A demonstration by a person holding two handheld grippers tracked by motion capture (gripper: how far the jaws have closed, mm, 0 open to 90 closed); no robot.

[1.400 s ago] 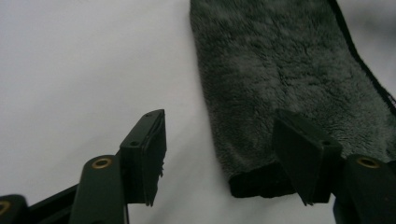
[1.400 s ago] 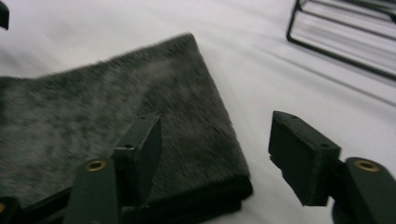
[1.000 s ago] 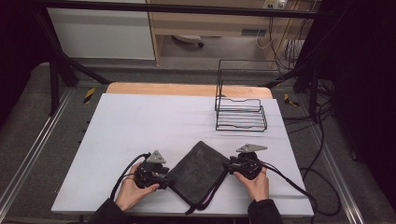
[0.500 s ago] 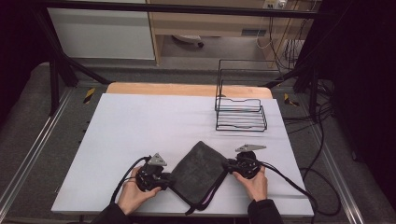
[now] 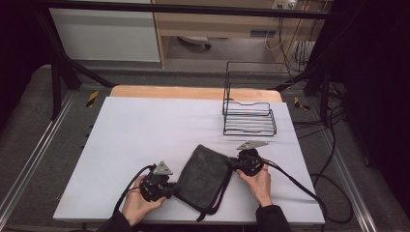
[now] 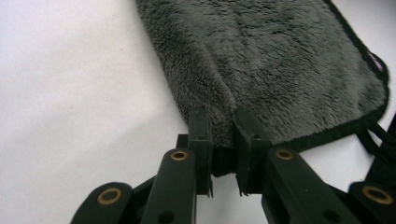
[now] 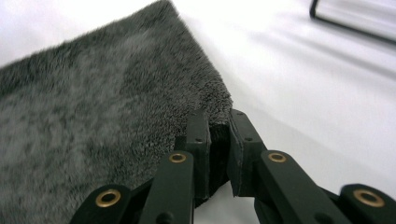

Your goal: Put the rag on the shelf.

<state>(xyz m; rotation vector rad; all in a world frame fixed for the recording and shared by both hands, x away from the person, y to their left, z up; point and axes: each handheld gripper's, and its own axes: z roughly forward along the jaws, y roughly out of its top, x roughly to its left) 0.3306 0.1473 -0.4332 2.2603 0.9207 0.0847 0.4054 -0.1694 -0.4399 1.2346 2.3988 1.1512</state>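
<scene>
1. Both grippers are clamped on the same dark grey fleece cloth (image 5: 205, 174): the left gripper (image 5: 164, 189) pinches its near-left edge, the right gripper (image 5: 236, 164) its right corner, jaws nearly closed with pile bunched between them in each gripper view (image 6: 223, 140) (image 7: 218, 140).
2. Since a second ago the left gripper has slid toward the table's near edge and the right one has edged slightly away from the person, so the cloth now lies more slanted, stretched between them.
3. Underneath, the white table (image 5: 145, 130) carries the cloth at its near middle; black trim and cords (image 5: 220, 198) trail from the cloth's near side.
4. Farther back on the right stands a black wire rack (image 5: 249, 113), well apart from the cloth, its near bar visible in the right gripper view (image 7: 355, 18).
5. Black cables (image 5: 300, 186) run from the grippers across the table.
</scene>
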